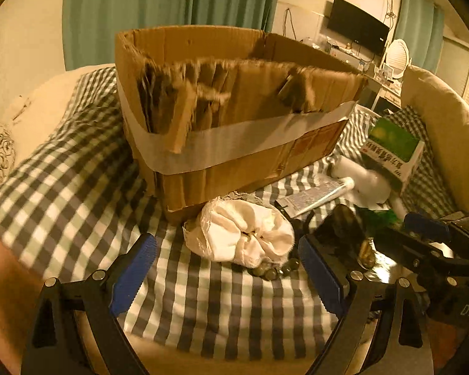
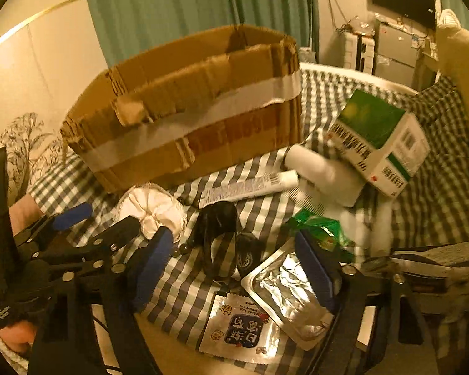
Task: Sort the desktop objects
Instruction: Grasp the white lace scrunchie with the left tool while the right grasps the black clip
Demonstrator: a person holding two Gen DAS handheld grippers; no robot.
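A taped cardboard box [image 1: 234,118] stands on the checked cloth [image 1: 78,187]; it also shows in the right wrist view [image 2: 187,115]. A white cloth pouch [image 1: 244,234] lies in front of it, just beyond my open, empty left gripper [image 1: 228,268]. My right gripper [image 2: 234,262] is open and empty over a black strap-like object [image 2: 217,234] and a silver foil packet [image 2: 284,290]. A white tube [image 2: 250,187], a green-and-white carton [image 2: 378,140] and a green wrapper [image 2: 322,228] lie nearby.
A printed sachet [image 2: 244,328] lies at the near edge. Small dark beads [image 1: 275,270] sit by the pouch. White rolled items [image 2: 325,168] lean under the carton. A cushion [image 1: 447,131] rises at the right; curtains and a TV stand behind.
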